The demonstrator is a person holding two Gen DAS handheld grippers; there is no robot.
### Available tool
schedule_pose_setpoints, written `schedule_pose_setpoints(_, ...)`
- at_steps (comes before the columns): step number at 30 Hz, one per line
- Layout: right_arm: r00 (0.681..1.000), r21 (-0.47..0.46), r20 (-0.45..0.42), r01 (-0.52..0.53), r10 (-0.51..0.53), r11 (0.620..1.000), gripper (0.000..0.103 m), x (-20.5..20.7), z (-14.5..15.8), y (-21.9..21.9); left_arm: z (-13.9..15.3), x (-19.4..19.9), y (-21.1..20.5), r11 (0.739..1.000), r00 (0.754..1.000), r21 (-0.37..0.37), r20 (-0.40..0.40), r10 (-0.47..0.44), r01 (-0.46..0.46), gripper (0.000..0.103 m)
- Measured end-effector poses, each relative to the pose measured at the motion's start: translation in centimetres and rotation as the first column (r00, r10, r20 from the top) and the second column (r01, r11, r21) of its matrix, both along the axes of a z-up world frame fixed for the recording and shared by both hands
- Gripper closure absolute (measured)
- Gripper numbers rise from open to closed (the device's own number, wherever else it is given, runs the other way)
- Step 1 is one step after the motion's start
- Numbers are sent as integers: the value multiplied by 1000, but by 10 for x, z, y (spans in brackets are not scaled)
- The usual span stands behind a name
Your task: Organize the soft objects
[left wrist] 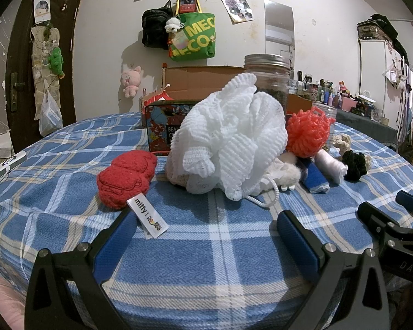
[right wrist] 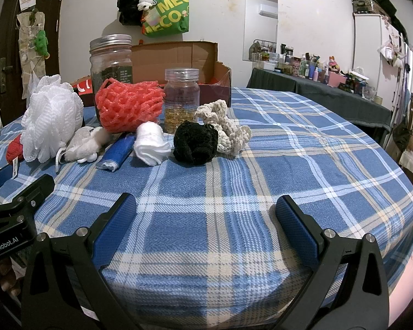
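Nearest the cameras, both tools rest low over the blue plaid cloth of the counter [right wrist: 261, 165] with nothing between their fingers. The left hand-held gripper [left wrist: 206, 236] is spread wide and released; the right hand-held gripper [right wrist: 206, 220] is likewise spread and empty, and sits just to the right of the left one.

Just ahead of the left tool, a little left of its centre line, lies the red knitted plush [left wrist: 126, 177], its white label [left wrist: 147, 214] trailing back toward the left finger. Its long axis runs on a slant, from near-left to far-right. Directly ahead and slightly farther stands the white mesh bath puff [left wrist: 228, 140], its cord loop hanging toward the tool.

Ahead of the right tool, and off to its left, lie the blue roll [right wrist: 115, 154], the white rolled cloth [right wrist: 151, 145] and the black crocheted ball [right wrist: 195, 143], with the cream crocheted piece [right wrist: 228, 126] touching the ball from behind. The orange foam net [right wrist: 129, 107] sits behind these against the tall glass jar [right wrist: 111, 60].

By this layout the left tool is nearer the red plush and the puff; the right is nearer the black ball. Farthest back stands an open cardboard box [right wrist: 179, 60], a likely place for the soft things.
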State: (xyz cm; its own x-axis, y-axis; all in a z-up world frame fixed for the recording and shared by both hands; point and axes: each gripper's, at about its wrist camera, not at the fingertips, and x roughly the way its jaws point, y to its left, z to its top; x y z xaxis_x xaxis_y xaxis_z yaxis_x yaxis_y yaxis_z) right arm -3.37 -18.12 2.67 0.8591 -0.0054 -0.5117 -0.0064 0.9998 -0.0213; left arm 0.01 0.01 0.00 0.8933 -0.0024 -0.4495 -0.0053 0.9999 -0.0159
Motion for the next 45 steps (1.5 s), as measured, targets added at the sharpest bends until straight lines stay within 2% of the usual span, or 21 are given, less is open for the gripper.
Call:
schedule_pose_setpoints(39,1000,1,-3,1,-1,1000,0,1,1,1,0,0,0,1000,1000,-1,-4,-2,2,0)
schedule_pose_setpoints(45,999,45,-20,-28,28,999,0,6,5,-2,6,-3,7,999,999,-31,-11,-33,32,0)
